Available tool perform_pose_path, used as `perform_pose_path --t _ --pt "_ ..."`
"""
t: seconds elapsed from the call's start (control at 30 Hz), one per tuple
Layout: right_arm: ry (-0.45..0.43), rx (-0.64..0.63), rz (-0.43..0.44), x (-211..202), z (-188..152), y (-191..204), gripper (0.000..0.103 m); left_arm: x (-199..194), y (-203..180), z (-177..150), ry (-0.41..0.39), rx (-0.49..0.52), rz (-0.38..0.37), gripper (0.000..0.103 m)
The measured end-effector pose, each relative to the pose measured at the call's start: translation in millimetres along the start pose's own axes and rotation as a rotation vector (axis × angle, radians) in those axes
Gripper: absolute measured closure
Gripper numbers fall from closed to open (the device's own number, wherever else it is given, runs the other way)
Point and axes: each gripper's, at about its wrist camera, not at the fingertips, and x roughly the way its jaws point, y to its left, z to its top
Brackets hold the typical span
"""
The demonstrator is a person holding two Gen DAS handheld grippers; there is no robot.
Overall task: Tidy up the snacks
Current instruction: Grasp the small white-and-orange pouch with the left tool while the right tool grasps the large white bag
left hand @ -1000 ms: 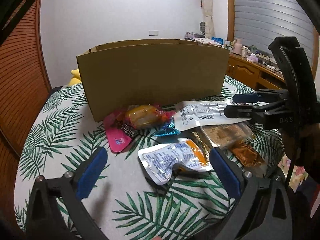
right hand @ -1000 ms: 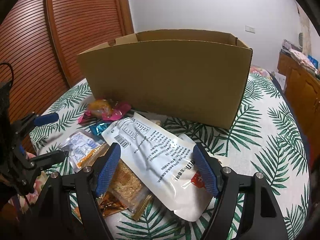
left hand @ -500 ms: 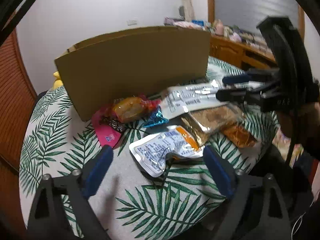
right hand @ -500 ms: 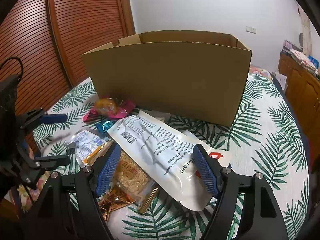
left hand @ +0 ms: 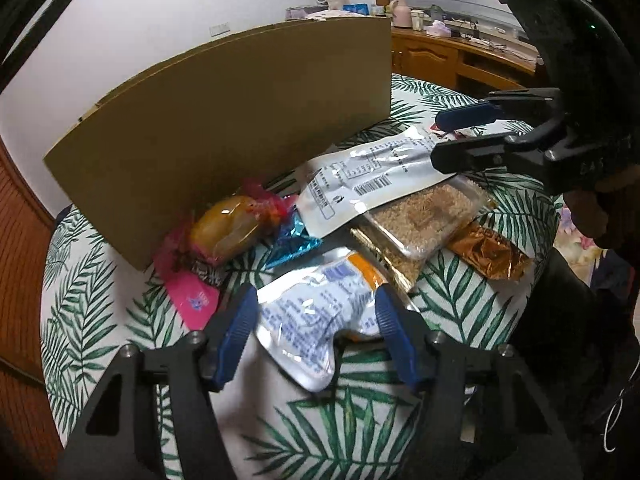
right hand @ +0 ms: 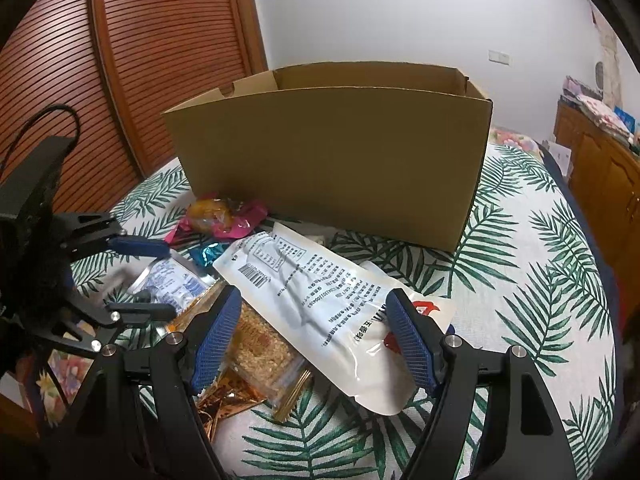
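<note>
Snack packets lie in a pile in front of an open cardboard box [left hand: 240, 128] [right hand: 336, 152]. My left gripper [left hand: 316, 312] is open, its fingers on either side of a silver-and-blue pouch with an orange corner [left hand: 320, 312]. My right gripper [right hand: 316, 324] is open around the near end of a long white pouch [right hand: 320, 300], which also shows in the left wrist view [left hand: 368, 184]. Around them lie a yellow cake in pink wrap [left hand: 228, 228], a blue foil candy [left hand: 292, 240], a clear pack of brown crumbly bars [left hand: 428, 220] and a copper foil packet [left hand: 488, 252].
The table has a white cloth with green palm leaves [right hand: 528, 280]. A slatted wooden door [right hand: 140, 60] stands at the left. A wooden sideboard with clutter [left hand: 452, 48] runs along the far wall. A flat pink packet [left hand: 196, 300] lies by the left finger.
My left gripper has moved forward and down over the silver-and-blue pouch, and its fingers have narrowed around it. My right gripper has moved slightly forward over the white pouch.
</note>
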Motion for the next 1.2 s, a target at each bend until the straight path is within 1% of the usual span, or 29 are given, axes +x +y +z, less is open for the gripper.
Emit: perform_pose_path --t 0.07,0.13,0.2,0.3,0.33,0.57,0.63,0.83,0.9,0.97,1.03,1.13,1.2 --pt "0.0 0.0 0.0 0 0 0 0.026 2 -2 2 0.008 0.007 -0.028 0.042" --pt "-0.001 0.003 0.0 0 0 -1 0.027 3 -4 3 0.011 0.019 -0.022 0.041" --pt "-0.002 0.007 0.001 0 -1 -2 0.026 6 -4 4 0.019 0.017 -0.017 0.036" --pt "-0.005 0.014 0.005 -1 -1 -2 0.026 6 4 3 0.022 -0.036 -0.029 0.03" --pt "-0.004 0.014 0.005 -1 -2 -1 0.026 6 7 2 0.021 -0.052 -0.036 0.03" --pt "-0.003 0.011 0.005 -1 -3 -1 0.026 2 27 -10 0.002 -0.212 -0.127 0.03" --pt "-0.003 0.01 0.005 -1 -2 -1 0.026 0 28 -13 -0.007 -0.232 -0.136 0.03" --pt "0.0 0.01 0.005 0 -3 -1 0.026 -7 31 -21 -0.025 -0.25 -0.103 0.028" --pt "0.0 0.012 0.006 0 -3 -1 0.026 -10 35 -24 -0.027 -0.267 -0.061 0.031" --pt "0.001 0.012 0.007 0 -3 -1 0.026 -12 37 -25 -0.017 -0.281 -0.041 0.032" --pt "0.001 0.01 0.007 0 -3 0 0.026 -21 39 -27 -0.034 -0.281 -0.058 0.031" --pt "0.003 0.008 0.008 -1 -4 0 0.026 -36 38 -28 -0.059 -0.247 -0.053 0.031" --pt "0.003 0.008 0.009 -1 -4 1 0.026 -44 34 -30 -0.059 -0.213 -0.057 0.025"
